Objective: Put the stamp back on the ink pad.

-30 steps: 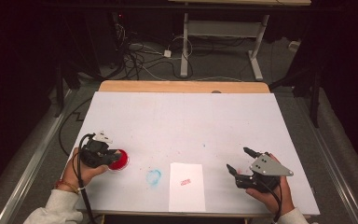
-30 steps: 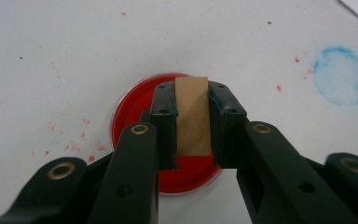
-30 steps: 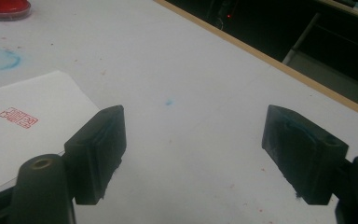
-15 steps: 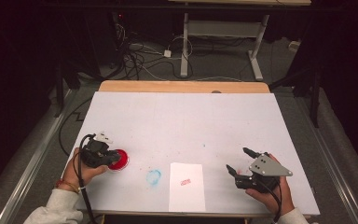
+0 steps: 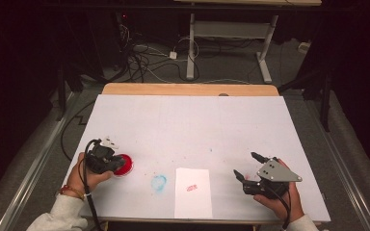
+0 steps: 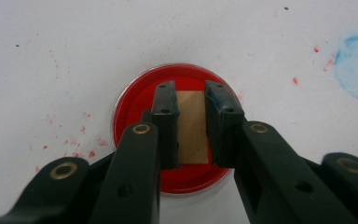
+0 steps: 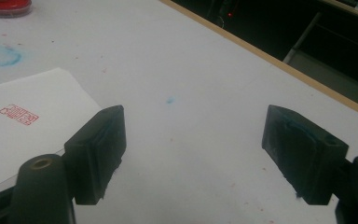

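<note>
Left gripper (image 6: pixel 190 100): its two black jaws were drawn close together, pinching a small wooden stamp block (image 6: pixel 191 126) between them; the jaws pressed on the block's two long sides.
Stamp block: tan wood, rectangular, held upright over the middle of the red ink pad (image 6: pixel 135 107); whether its lower face touched the ink could not be told from the left gripper view.
Red ink pad: round, with a clear rim, it sat on the white bench (image 5: pixel 188 125) near the front left corner; in the high view it lay (image 5: pixel 124 164) just beside the person's left hand (image 5: pixel 87 175).
Right gripper (image 7: pixel 193 149): jaws spread wide apart, holding nothing, with bare bench top between them; one pad carried a trace of blue.
Right gripper, place: in the high view it lay (image 5: pixel 248 166) near the front right of the bench, held low in the right hand (image 5: pixel 279 195), well apart from the ink pad.
Paper sheet (image 5: pixel 193 192): white, flat at the front edge of the bench between the two grippers, bearing a small red stamped mark (image 7: pixel 18 114).
Blue smudge (image 5: pixel 158 182): a round stain on the bench between the ink pad and the sheet.
Bench surface: speckled with small red dots around the ink pad.
</note>
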Demonstrator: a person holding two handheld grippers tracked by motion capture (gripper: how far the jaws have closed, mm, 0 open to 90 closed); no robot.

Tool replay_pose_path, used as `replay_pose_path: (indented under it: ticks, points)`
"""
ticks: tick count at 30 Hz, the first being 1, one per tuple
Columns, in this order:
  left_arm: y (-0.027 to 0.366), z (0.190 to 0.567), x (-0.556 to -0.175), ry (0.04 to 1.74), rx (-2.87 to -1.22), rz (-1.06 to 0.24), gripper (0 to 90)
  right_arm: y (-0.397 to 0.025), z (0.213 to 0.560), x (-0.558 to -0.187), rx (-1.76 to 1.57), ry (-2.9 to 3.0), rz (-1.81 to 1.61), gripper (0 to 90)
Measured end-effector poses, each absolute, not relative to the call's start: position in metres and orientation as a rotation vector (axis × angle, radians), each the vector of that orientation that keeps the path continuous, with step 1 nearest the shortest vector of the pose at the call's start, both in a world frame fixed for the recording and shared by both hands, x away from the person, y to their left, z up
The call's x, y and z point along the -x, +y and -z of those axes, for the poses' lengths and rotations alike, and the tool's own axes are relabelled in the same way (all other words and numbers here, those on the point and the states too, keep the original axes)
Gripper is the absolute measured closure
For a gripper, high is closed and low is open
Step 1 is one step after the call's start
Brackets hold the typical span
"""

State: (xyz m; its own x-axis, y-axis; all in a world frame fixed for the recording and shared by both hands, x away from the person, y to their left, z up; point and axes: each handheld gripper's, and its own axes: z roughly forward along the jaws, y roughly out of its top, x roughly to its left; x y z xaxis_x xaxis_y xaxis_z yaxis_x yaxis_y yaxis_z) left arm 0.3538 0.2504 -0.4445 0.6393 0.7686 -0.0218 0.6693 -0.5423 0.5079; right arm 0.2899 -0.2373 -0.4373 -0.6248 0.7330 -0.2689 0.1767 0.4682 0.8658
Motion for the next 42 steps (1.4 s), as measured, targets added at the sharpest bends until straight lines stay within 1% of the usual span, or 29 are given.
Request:
replay_pose_path:
  ticks: [4, 16, 22, 24, 26, 33, 34, 35, 38, 42]
  points:
    - [0.249, 0.445, -0.351, 1.133, -2.380, -0.300, 74.0, -0.238, 0.437, -0.289, -0.754, 2.076, -1.123, 21.9]
    - [0.255, 0.447, -0.351, 1.135, -2.334, -0.283, 73.8, -0.237, 0.437, -0.289, -0.747, 2.081, -1.123, 21.9]
    - [0.254, 0.445, -0.350, 1.144, -2.317, -0.303, 72.9, -0.238, 0.437, -0.290, -0.752, 2.078, -1.125, 21.9]
    - [0.255, 0.443, -0.349, 1.149, -2.304, -0.311, 66.7, -0.238, 0.437, -0.290, -0.756, 2.079, -1.126, 21.9]
    - [0.255, 0.440, -0.348, 1.127, -2.299, -0.309, 65.7, -0.238, 0.437, -0.289, -0.754, 2.079, -1.126, 21.9]
    - [0.254, 0.429, -0.343, 1.099, -2.243, -0.375, 56.1, -0.238, 0.437, -0.289, -0.747, 2.079, -1.122, 21.9]
    - [0.253, 0.428, -0.342, 1.095, -2.232, -0.393, 55.0, -0.238, 0.437, -0.289, -0.748, 2.079, -1.124, 21.9]
    - [0.252, 0.427, -0.341, 1.088, -2.227, -0.414, 51.8, -0.238, 0.437, -0.289, -0.747, 2.080, -1.125, 21.9]
    - [0.250, 0.425, -0.340, 1.066, -2.207, -0.455, 49.4, -0.237, 0.438, -0.289, -0.745, 2.083, -1.125, 21.9]
    - [0.247, 0.423, -0.338, 1.042, -2.183, -0.507, 42.8, -0.238, 0.438, -0.289, -0.746, 2.083, -1.127, 21.9]
